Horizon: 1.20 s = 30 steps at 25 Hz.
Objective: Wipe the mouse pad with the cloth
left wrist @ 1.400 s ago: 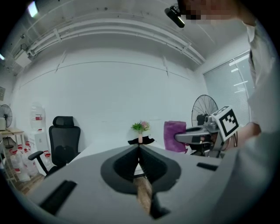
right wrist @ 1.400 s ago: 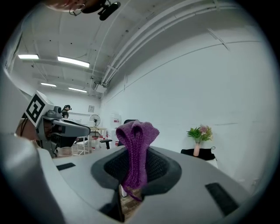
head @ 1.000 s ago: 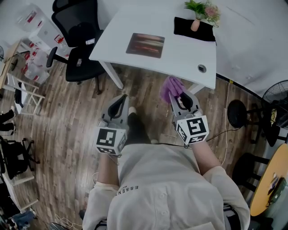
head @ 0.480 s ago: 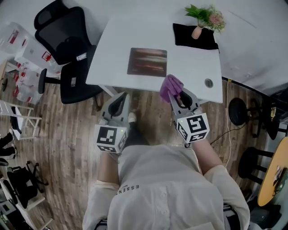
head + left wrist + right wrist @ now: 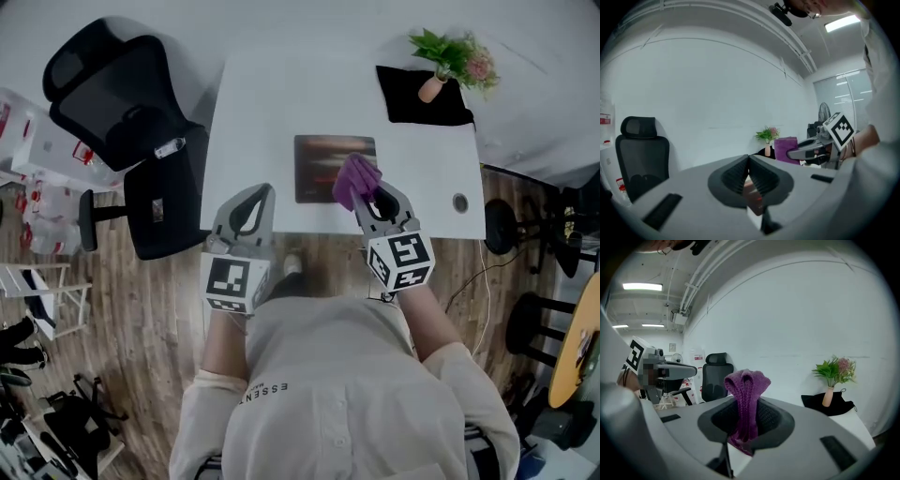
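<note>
A dark reddish-brown mouse pad [image 5: 317, 165] lies flat on the white table [image 5: 262, 112], near its front edge. My right gripper [image 5: 372, 196] is shut on a purple knitted cloth [image 5: 354, 179] [image 5: 743, 401], which hangs over the pad's right front corner. The cloth bunches up above the jaws in the right gripper view. My left gripper [image 5: 253, 201] [image 5: 749, 174] is shut with nothing in it, held at the table's front edge, left of the pad. The right gripper [image 5: 806, 152] with the cloth [image 5: 786, 149] shows in the left gripper view.
A black cloth [image 5: 422, 94] with a small vase of flowers [image 5: 454, 58] sits at the table's far right. A round cable grommet [image 5: 459, 202] is at the front right corner. A black office chair [image 5: 131, 122] stands left of the table. Stools [image 5: 525, 244] stand on the right.
The person has stepped closer to the table. Both grippers now reach its front edge, and the cloth in the right gripper has come over the mouse pad's corner.
</note>
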Each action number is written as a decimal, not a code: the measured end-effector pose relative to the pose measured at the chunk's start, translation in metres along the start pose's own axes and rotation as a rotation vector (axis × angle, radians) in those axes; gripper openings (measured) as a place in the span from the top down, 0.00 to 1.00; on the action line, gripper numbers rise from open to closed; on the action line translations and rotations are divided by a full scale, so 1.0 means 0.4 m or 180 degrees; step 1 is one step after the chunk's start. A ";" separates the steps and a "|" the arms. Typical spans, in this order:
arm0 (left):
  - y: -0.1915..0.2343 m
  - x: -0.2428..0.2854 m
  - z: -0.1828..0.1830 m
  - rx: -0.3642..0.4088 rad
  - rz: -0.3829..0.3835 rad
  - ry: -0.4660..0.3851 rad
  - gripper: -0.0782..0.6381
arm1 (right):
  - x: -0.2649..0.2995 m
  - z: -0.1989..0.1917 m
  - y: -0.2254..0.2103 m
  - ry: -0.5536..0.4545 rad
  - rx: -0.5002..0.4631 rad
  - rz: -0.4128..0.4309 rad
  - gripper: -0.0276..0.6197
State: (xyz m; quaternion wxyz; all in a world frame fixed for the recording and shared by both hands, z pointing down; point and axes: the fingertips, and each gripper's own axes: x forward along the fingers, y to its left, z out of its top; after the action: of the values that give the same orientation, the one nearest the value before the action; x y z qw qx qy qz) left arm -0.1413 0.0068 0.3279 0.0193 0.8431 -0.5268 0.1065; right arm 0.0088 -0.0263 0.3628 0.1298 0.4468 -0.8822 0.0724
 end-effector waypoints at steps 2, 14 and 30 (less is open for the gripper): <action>0.050 0.031 -0.004 0.0011 -0.0079 0.0010 0.89 | 0.058 0.005 0.001 0.0067 0.0046 -0.0031 0.82; 0.196 0.181 -0.064 -0.0231 -0.0220 0.0045 0.89 | 0.294 -0.062 -0.023 0.0747 0.0199 0.0104 0.82; 0.237 0.331 -0.172 -0.0437 -0.0061 0.0251 0.89 | 0.557 -0.277 -0.004 0.1749 0.0188 0.0903 0.82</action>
State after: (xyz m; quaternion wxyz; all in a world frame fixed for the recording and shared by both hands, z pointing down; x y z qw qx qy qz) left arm -0.1809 -0.1424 0.4138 0.0988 0.8399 -0.5236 0.1031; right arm -0.0981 -0.1715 0.5343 0.3389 0.2865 -0.8652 0.2335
